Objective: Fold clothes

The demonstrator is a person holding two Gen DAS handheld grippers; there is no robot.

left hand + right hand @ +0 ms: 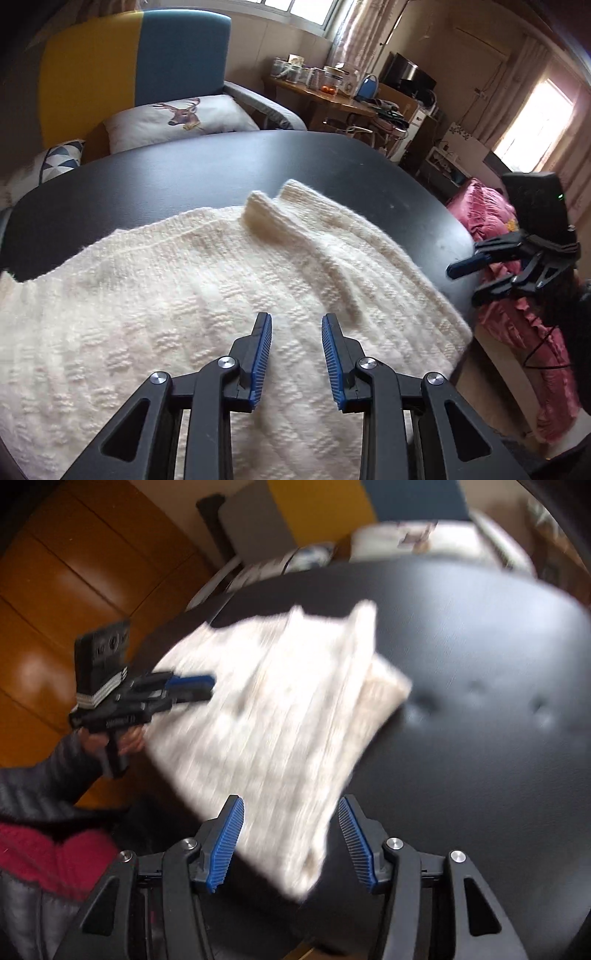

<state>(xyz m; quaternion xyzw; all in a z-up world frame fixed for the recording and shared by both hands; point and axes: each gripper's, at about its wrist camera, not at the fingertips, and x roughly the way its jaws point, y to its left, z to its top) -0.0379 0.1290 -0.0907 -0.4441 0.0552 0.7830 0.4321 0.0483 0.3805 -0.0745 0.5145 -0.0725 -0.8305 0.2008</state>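
Cream knit sweater [207, 295] lies on the black round surface [221, 170], near edge, partly folded: a sleeve or side panel is laid over the body, with its cuff end [258, 206] at 12 o'clock in the left view. In the right view the sweater [280, 716] reads as a rough rectangle with a lower layer peeking out at 3 o'clock; the frame is motion-blurred, so layer count is unclear.

Left tool [296, 354] hovers over the sweater body, jaws moderately apart, holding nothing. Right tool [290, 842] is over the near corner of the sweater, jaws wide apart, holding nothing; from the left view it sits off the surface edge at 3 o'clock [476, 273].

Step, as a judgement: between folds, both tools free. This fits either mid-fold with another fold still due or a final tidy; I can't settle which. Any next grasp needs both layers pinched at an edge so the knit doesn't slide or sag.

Room: yellow-blue sofa [129, 74] with deer cushion [181, 118] at 11 o'clock, cluttered desk [332, 96] at 1, pink bedding [517, 295] at 3. Wooden floor [74, 590] shows in the right view.
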